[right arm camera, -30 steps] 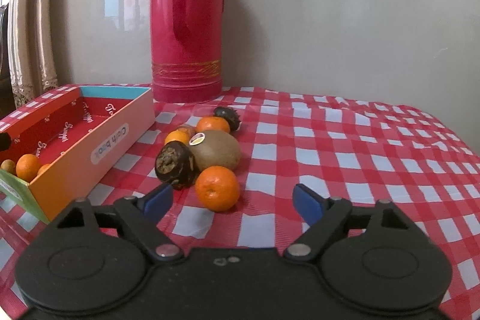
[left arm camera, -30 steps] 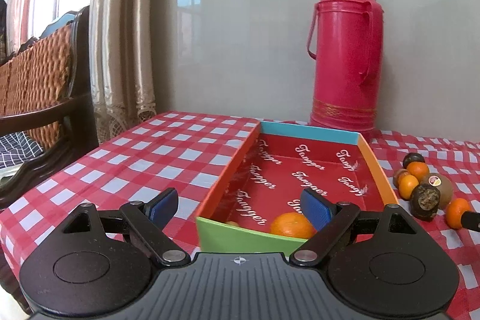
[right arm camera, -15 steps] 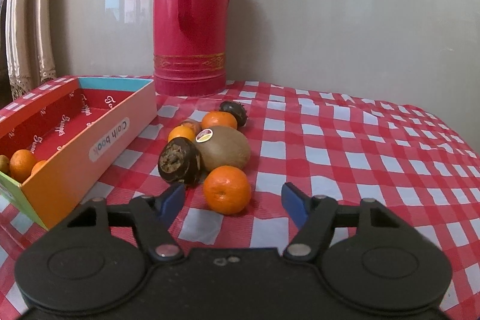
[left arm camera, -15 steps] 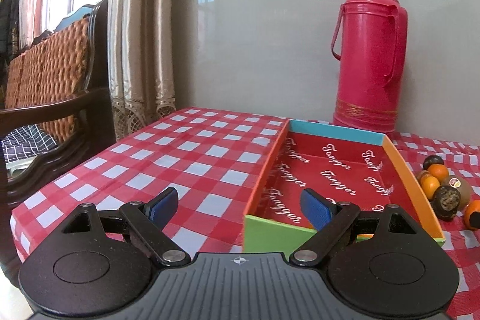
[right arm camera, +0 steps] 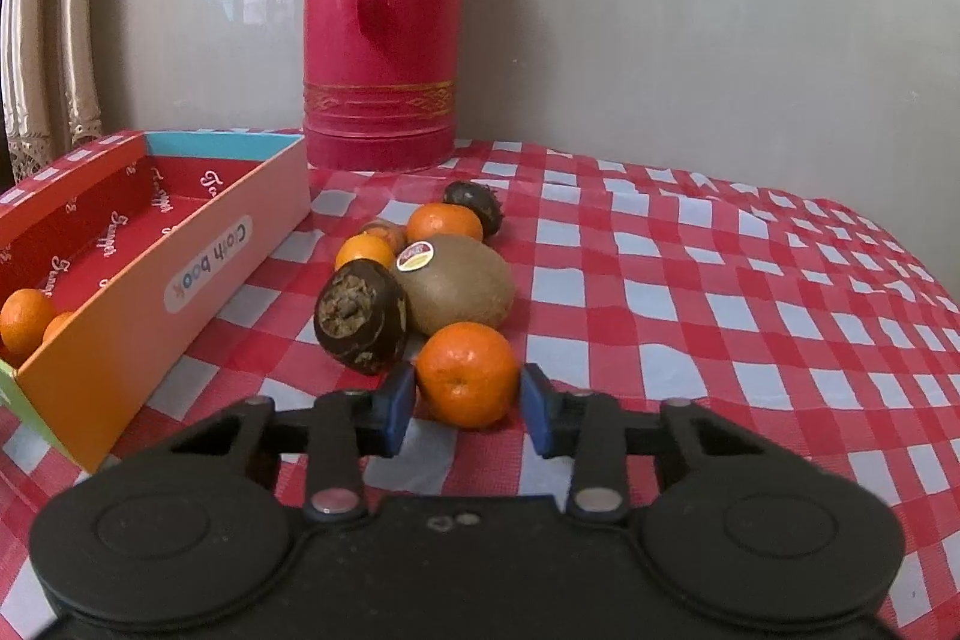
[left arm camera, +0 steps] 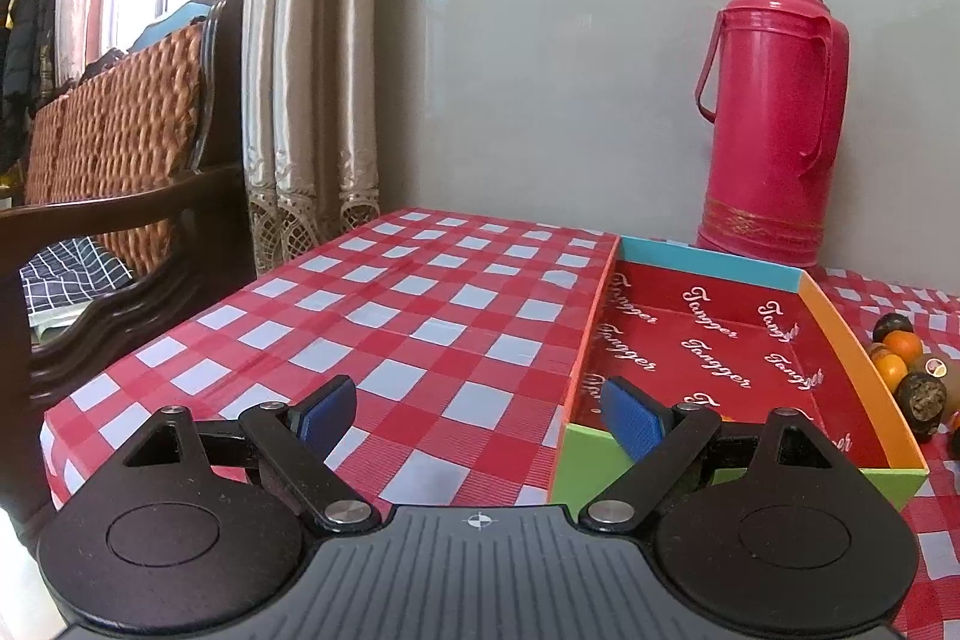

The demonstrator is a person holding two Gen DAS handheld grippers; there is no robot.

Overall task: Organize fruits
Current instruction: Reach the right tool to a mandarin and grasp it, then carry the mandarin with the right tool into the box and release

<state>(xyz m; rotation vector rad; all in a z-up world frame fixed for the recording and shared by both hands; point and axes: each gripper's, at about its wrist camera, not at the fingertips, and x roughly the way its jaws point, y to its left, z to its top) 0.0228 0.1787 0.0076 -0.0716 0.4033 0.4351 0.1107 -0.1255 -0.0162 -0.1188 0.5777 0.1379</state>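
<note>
left gripper (left arm camera: 474, 415) wide, beside box (left arm camera: 858, 340) edge; right gripper (right arm camera: 468, 400) narrowed around mandarin (right arm camera: 467, 373), contact unclear

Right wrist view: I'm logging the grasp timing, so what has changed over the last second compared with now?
The right gripper has moved forward and narrowed its fingers around the nearest orange; whether the pads touch it yet I cannot tell. The left gripper swung left, away from the box, staying open and empty. The kiwi, the dark fruit and the thermos have not moved.
</note>
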